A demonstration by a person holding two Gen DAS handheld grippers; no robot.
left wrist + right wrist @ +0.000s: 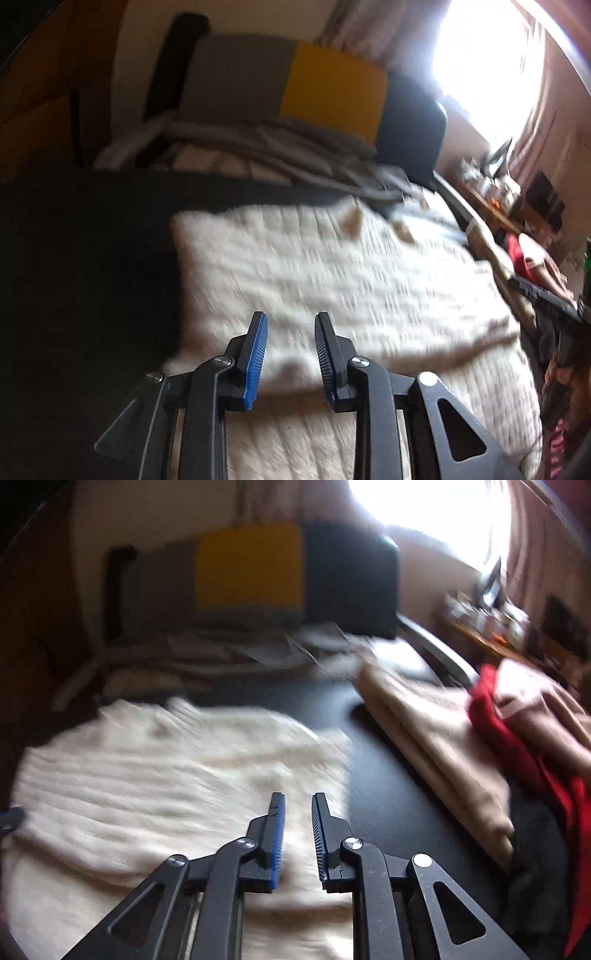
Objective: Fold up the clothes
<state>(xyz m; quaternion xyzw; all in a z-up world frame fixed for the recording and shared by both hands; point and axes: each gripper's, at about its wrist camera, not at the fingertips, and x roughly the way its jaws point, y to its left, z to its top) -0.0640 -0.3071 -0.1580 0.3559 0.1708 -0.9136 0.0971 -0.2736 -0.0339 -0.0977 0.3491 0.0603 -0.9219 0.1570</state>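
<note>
1. Directly below and ahead of both grippers, the cream knit sweater (332, 280) lies folded on the dark table (85, 266).
2. Left gripper (291, 325) and right gripper (298, 805): jaws apart, empty.
3. Its right edge lies nearer the right gripper.

Both tools, left tool (290, 356) & right tool (298, 840): black linkage arms w/ silver screws, blue ribbed pads.

Sweater (177, 775) lies flat on table (388, 794). Folded garment stack (443, 746) sits right of it, apart. Chair (295, 85) stands behind table; cluttered shelf (517, 627) far right.
</note>
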